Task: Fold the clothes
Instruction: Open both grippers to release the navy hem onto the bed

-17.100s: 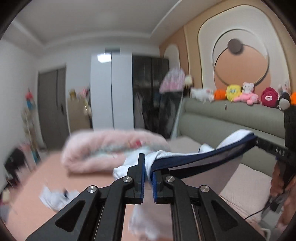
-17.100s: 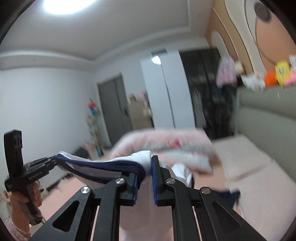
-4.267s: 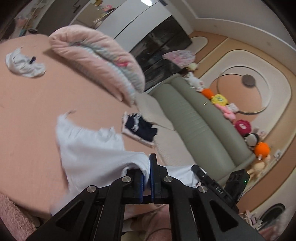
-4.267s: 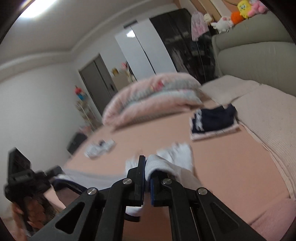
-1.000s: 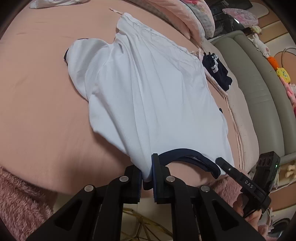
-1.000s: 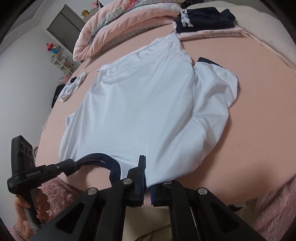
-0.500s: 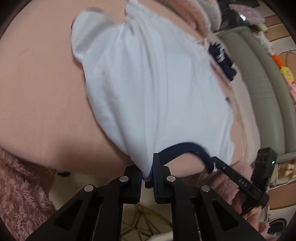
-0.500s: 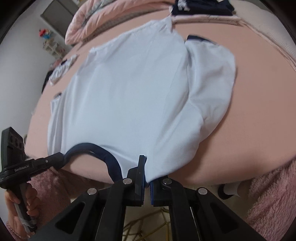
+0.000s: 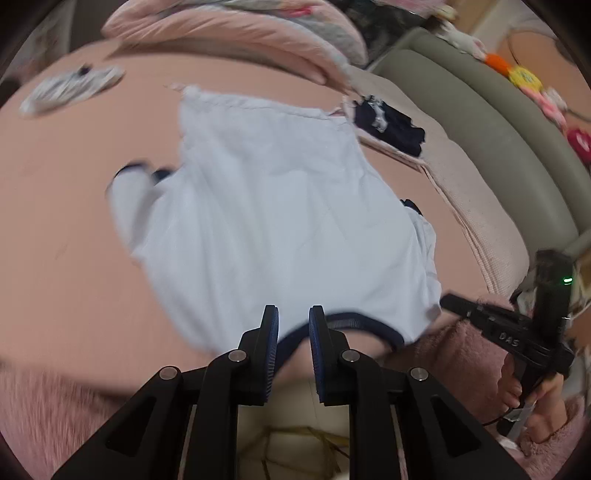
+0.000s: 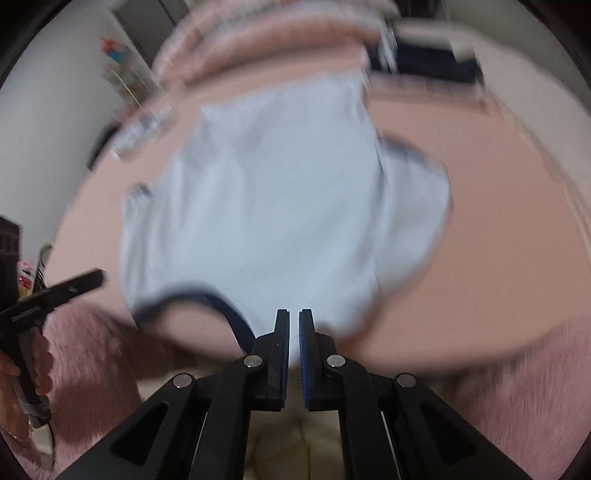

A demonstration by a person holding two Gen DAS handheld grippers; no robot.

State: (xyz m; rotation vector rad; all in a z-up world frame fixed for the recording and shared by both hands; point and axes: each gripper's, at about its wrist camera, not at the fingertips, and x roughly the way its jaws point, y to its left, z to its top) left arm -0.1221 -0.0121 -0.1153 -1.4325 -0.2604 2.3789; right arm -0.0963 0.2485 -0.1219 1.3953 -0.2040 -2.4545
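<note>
The left gripper (image 9: pixel 292 319) has just been opening; its 2 jaws stand a little apart, with the navy collar (image 9: pixel 364 320) of the white T-shirt (image 9: pixel 280 206) seen in the gap but not pressed. The right gripper (image 10: pixel 292 325) is almost closed, and white cloth seems to sit between its pads, though blur makes the hold unsure. Ahead of both claws the T-shirt lies spread flat on the pink bed (image 9: pixel 55 192). Further, to the right, is a folded dark garment (image 9: pixel 391 123), and beyond it a pink duvet (image 9: pixel 229 33).
</note>
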